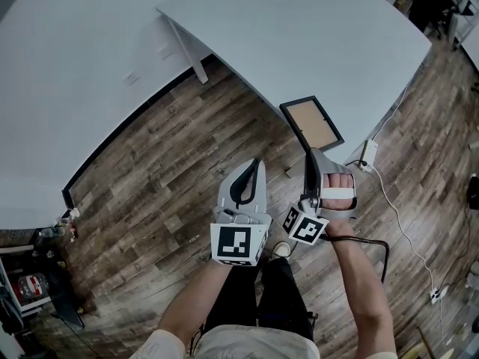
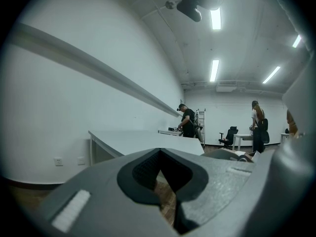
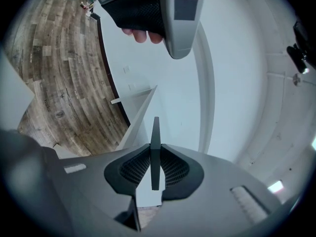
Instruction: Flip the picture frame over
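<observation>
A black picture frame [image 1: 310, 123] with its tan backing turned up towards me hangs over the near edge of the white table [image 1: 299, 36]. My right gripper [image 1: 309, 152] is shut on the frame's near edge. In the right gripper view the frame [image 3: 155, 132] stands edge-on, pinched between the two dark pads [image 3: 133, 168]. My left gripper [image 1: 257, 163] hovers over the wooden floor, left of the frame and apart from it. Its jaws meet at the tips with nothing between them [image 2: 159, 151].
The white table [image 2: 138, 139] runs along a white wall. A power strip [image 1: 368, 154] with a white cable lies on the floor by the table's leg. Two people [image 2: 187, 122] [image 2: 257, 127] and an office chair [image 2: 228, 135] are far off. A cluttered shelf [image 1: 30, 275] stands at the left.
</observation>
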